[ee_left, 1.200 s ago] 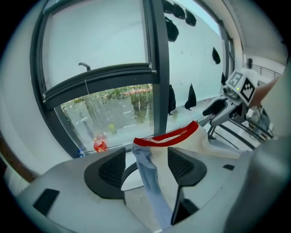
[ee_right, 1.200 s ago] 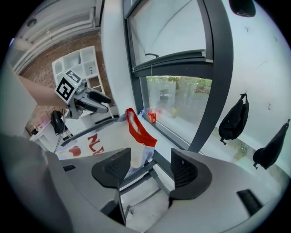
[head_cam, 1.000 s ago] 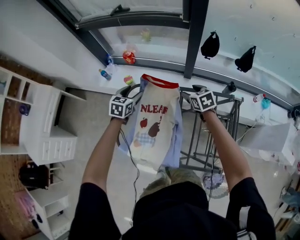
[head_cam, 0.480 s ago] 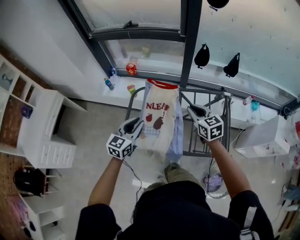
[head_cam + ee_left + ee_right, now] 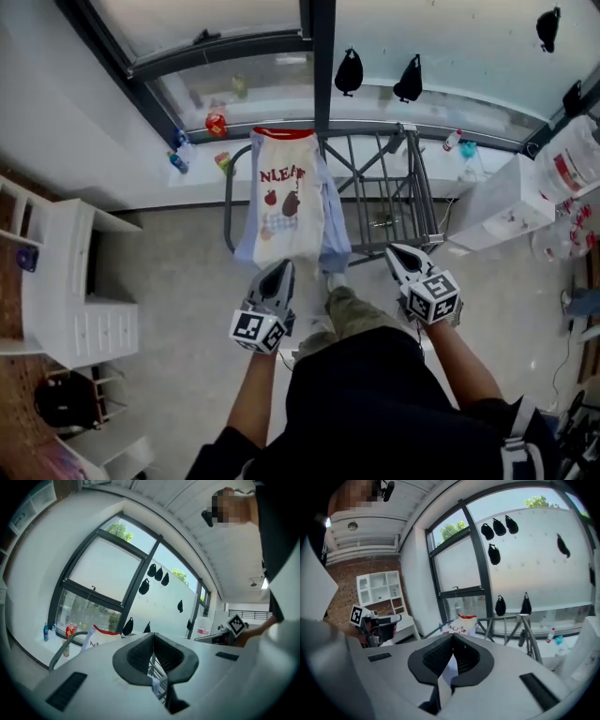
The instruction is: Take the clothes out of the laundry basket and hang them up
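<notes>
In the head view the shirt (image 5: pixel 286 202) is draped over the left end of the drying rack (image 5: pixel 398 187), with its red collar at the rack's window edge and its hem at the near edge, so its long axis runs straight away from the person. Red letters across the chest read "NLEA"; the rest is lost in a fold, and apple-like pictures sit beneath. The left gripper (image 5: pixel 281 269) and the right gripper (image 5: pixel 397 251) are held close to the body, tips toward the rack and both apart from the cloth. The left one is nearer the hem; the right one faces the bare right half of the rack.

In the left gripper view its jaws have just been closing and now stand pressed together with nothing between them. The shirt (image 5: pixel 99 635) lies ahead and to the left, collar uppermost over a grey rail; its print is too small to read here.

In the right gripper view the jaws have likewise just been closing and meet on nothing. The shirt (image 5: pixel 462 622) lies straight ahead beyond the tips and the rack's bars spread to the right; the red print shows but cannot be read.

The garment looks hung. The next move probably turns on the laundry basket — and no view shows it, so which way it lies from either gripper cannot be told.
</notes>
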`<act>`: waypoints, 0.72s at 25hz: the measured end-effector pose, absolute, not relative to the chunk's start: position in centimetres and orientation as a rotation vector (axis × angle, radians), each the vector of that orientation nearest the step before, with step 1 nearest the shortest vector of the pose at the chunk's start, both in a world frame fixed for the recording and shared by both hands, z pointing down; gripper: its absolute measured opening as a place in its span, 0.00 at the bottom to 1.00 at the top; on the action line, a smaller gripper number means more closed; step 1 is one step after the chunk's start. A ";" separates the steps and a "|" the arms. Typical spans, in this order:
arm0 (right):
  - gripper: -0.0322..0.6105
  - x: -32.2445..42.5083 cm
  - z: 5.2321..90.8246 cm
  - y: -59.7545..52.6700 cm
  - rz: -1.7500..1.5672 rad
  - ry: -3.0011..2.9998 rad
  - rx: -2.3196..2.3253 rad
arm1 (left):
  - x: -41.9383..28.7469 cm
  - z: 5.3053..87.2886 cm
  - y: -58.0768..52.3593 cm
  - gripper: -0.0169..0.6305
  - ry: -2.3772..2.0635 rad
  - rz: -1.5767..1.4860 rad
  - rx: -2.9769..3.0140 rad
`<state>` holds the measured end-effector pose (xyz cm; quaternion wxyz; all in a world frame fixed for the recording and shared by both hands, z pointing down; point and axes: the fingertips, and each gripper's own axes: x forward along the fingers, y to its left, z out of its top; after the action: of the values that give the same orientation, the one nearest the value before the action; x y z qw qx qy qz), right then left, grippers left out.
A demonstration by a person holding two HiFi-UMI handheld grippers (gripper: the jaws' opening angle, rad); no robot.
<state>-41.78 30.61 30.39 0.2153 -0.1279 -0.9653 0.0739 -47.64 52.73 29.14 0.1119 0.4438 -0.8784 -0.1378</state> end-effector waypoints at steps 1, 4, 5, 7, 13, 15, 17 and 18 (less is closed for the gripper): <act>0.05 -39.7 31.0 29.2 0.194 -2.663 -0.282 | -46.9 29.5 52.5 0.04 -2.561 -0.404 1.313; 0.05 -34.2 32.0 24.5 0.204 -2.634 -0.060 | -45.2 30.7 50.7 0.04 -2.476 -0.430 1.361; 0.05 -32.5 32.1 23.1 0.227 -2.626 0.012 | -44.5 30.8 49.9 0.04 -2.438 -0.443 1.395; 0.05 -29.6 32.3 20.4 0.281 -2.614 0.144 | -42.6 30.8 47.5 0.03 -2.352 -0.451 1.508; 0.05 -22.0 33.0 12.7 0.359 -2.571 0.395 | -36.8 31.5 38.6 0.03 -2.178 -0.340 1.715; 0.05 -18.0 34.0 10.9 0.421 -2.558 0.464 | -34.0 32.4 35.6 0.03 -2.097 -0.284 1.766; 0.05 -14.2 35.1 8.3 0.475 -2.555 0.516 | -31.3 33.8 32.0 0.03 -2.037 -0.227 1.790; 0.05 -12.4 35.8 6.9 0.494 -2.556 0.534 | -29.9 34.7 30.0 0.03 -2.017 -0.192 1.797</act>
<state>-12.44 6.92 35.78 0.2397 0.1951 -0.9337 0.1806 -29.94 30.02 34.68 0.2150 0.6482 -0.7272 -0.0693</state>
